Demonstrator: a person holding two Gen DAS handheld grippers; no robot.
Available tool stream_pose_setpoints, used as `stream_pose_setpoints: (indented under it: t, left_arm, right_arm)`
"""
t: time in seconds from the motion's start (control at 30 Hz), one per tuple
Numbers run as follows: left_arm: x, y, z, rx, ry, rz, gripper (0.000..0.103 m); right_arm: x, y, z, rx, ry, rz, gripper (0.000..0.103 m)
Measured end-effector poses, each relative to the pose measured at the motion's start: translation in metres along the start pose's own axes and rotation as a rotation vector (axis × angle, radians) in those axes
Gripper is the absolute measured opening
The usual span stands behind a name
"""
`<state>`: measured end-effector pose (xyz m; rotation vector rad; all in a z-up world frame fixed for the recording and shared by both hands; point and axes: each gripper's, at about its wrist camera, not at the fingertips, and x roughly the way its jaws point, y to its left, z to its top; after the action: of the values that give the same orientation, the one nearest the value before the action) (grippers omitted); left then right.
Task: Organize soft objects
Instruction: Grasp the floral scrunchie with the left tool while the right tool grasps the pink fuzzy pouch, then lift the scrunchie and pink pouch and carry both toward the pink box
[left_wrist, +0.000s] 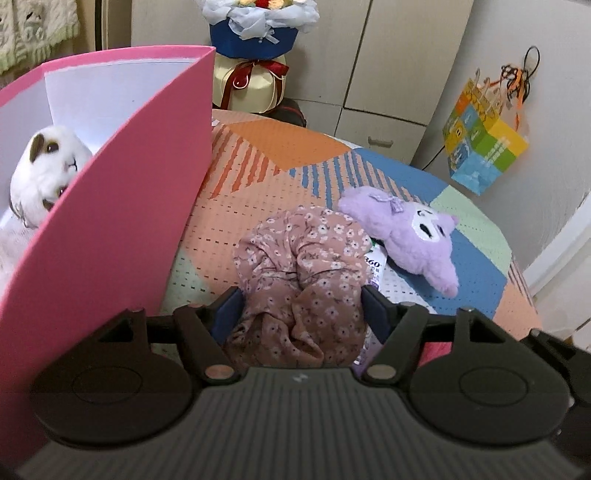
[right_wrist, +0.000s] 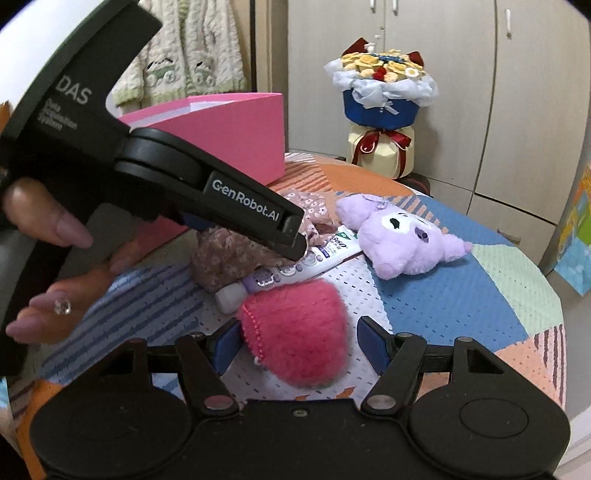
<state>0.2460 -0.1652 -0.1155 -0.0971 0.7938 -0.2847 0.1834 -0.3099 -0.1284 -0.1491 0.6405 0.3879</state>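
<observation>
A crumpled floral pink cloth (left_wrist: 301, 280) lies on the patterned table. My left gripper (left_wrist: 301, 306) is open with its jaws on either side of the cloth. From the right wrist view the left gripper (right_wrist: 291, 236) hangs over the cloth (right_wrist: 229, 258). A pink fuzzy strawberry plush (right_wrist: 299, 328) lies between the open jaws of my right gripper (right_wrist: 299, 343). A purple plush (left_wrist: 410, 232) lies to the right, and it also shows in the right wrist view (right_wrist: 402, 240). A white dog plush (left_wrist: 40, 173) sits inside the pink box (left_wrist: 122, 206).
A toothpaste tube (right_wrist: 295, 269) lies between cloth and strawberry, partly under the cloth (left_wrist: 375, 267). A flower bouquet (right_wrist: 382, 110) stands behind the table. A colourful bag (left_wrist: 482, 147) hangs on the right wall. The table (right_wrist: 461, 295) edge curves round at right.
</observation>
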Motion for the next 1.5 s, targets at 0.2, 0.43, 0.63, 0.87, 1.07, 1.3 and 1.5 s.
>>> stream_pose_setpoints:
  t: [0.2,0.43,0.63,0.87,1.07,1.3,1.5]
  left_arm:
    - [-0.008,-0.007,-0.007,0.018,-0.057,-0.005,0.024]
    - [-0.010,-0.013,-0.016,0.066,-0.127,0.096,0.018]
    - [-0.020,-0.013,-0.017,0.084,-0.157,0.098,0.017]
    - [-0.037,-0.014,-0.026,0.104,-0.172,0.081,0.016]
    - [-0.057,-0.011,-0.035,0.101,-0.182,0.055,0.015]
    - [-0.081,-0.008,-0.045,0.100,-0.191,0.023,0.015]
    - [-0.103,-0.006,-0.060,0.116,-0.192,-0.018,0.015]
  right_arm:
    - [-0.002,0.006,-0.005,0.039,-0.026,-0.036,0.053]
    - [-0.004,0.017,-0.009,0.056,-0.036,-0.130,0.051]
    - [-0.012,0.019,-0.014,0.116,-0.045,-0.163,0.051]
    - [-0.026,0.021,-0.025,0.146,-0.049,-0.182,0.051]
    - [-0.035,0.025,-0.031,0.174,-0.051,-0.200,0.050]
    - [-0.048,0.030,-0.037,0.214,-0.064,-0.206,0.051]
    - [-0.058,0.039,-0.043,0.218,-0.064,-0.234,0.051]
